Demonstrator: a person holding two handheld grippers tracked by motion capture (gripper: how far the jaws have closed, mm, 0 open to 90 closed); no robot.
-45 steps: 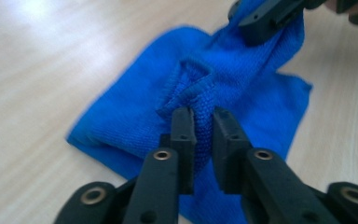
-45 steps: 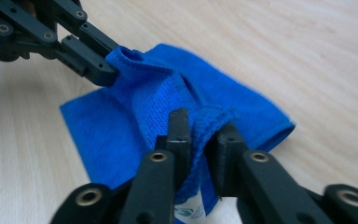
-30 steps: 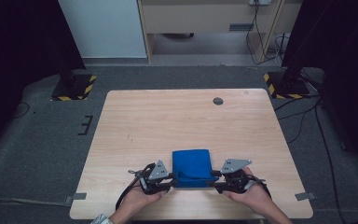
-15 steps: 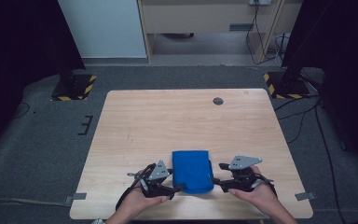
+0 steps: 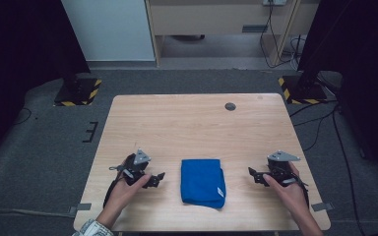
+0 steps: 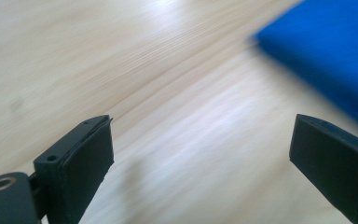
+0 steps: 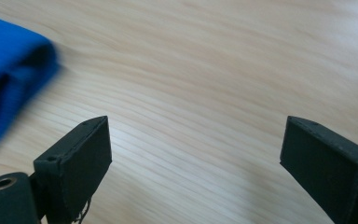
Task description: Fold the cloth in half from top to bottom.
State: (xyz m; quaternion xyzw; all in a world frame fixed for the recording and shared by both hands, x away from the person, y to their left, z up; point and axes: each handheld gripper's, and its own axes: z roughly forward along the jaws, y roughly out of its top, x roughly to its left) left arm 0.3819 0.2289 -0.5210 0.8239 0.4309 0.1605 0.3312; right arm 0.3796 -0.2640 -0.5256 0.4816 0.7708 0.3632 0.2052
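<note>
A folded blue cloth (image 5: 201,182) is laid flat on the wooden table (image 5: 192,123), near the near edge and roughly midway between the table's left and right sides; a small white tag is seen at its near right corner. The left gripper (image 5: 156,179) is held low over the table to the left of the cloth, apart from it; its jaws have just been opening and are spread wide, with nothing but bare wood between them; in the left gripper view (image 6: 200,154) the cloth (image 6: 326,51) is seen at the far right, clear of both jaws. The right gripper (image 5: 254,175) is held to the right of the cloth, well apart from it; its jaws have likewise just been opening and are released, with nothing between them; in the right gripper view (image 7: 196,154) the cloth's folded edge (image 7: 9,70) is seen at the far left, blurred. A small dark round disc (image 5: 230,106) is set in the table near its far edge.
</note>
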